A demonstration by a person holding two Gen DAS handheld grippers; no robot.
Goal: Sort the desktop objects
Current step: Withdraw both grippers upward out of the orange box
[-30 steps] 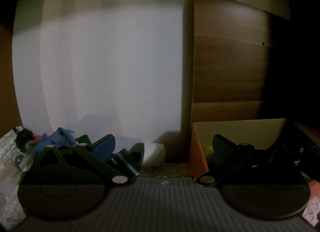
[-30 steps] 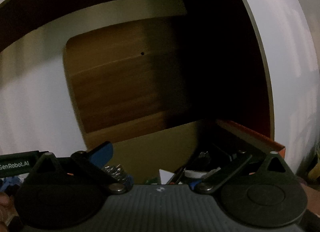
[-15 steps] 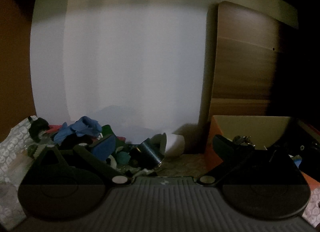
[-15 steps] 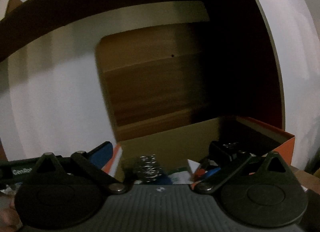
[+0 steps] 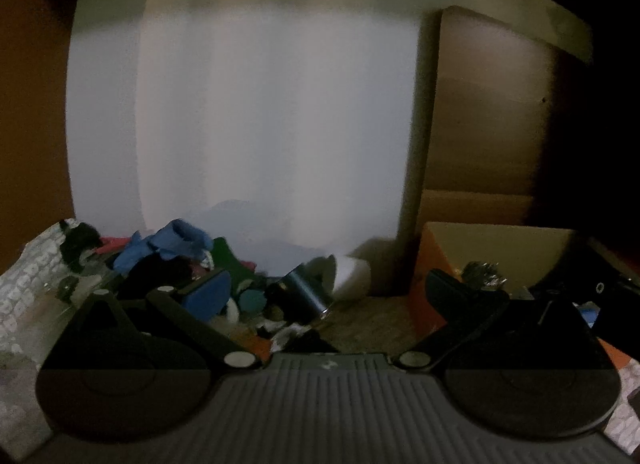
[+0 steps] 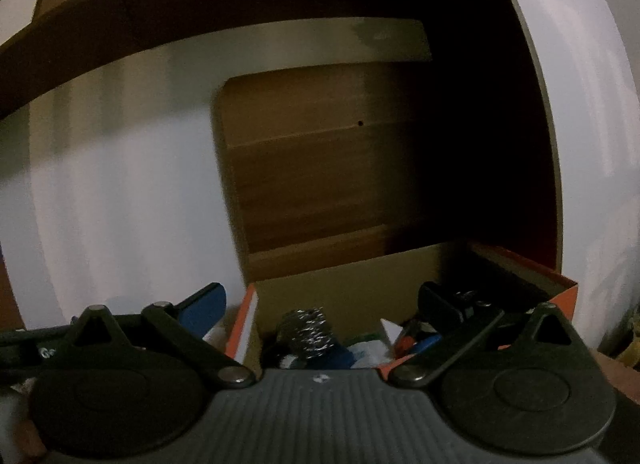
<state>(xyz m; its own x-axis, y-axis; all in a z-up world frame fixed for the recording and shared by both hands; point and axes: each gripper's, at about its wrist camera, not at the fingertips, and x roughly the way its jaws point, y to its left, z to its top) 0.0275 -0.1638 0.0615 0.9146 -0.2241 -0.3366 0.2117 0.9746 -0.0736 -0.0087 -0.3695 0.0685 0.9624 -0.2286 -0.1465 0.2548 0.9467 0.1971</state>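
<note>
In the left wrist view my left gripper [image 5: 324,288] is open and empty, low over the desk. A pile of small objects lies ahead to the left, with a blue cloth [image 5: 168,244], a dark cylinder [image 5: 304,292] and a white cup on its side [image 5: 348,272]. An orange cardboard box [image 5: 430,264] stands to the right. In the right wrist view my right gripper [image 6: 320,300] is open and empty just in front of the same box [image 6: 244,324], which holds a metal scourer [image 6: 306,328] and several small items.
A white wall [image 5: 260,123] and a brown wooden panel [image 6: 320,167] stand behind the desk. A patterned cloth [image 5: 24,284] lies at the left edge. The left gripper's arm [image 6: 24,340] shows at the left of the right wrist view.
Both views have shifted: the left gripper has pulled back and turned left, showing more of the pile. The right gripper has moved back from the box, which now shows its whole opening.
</note>
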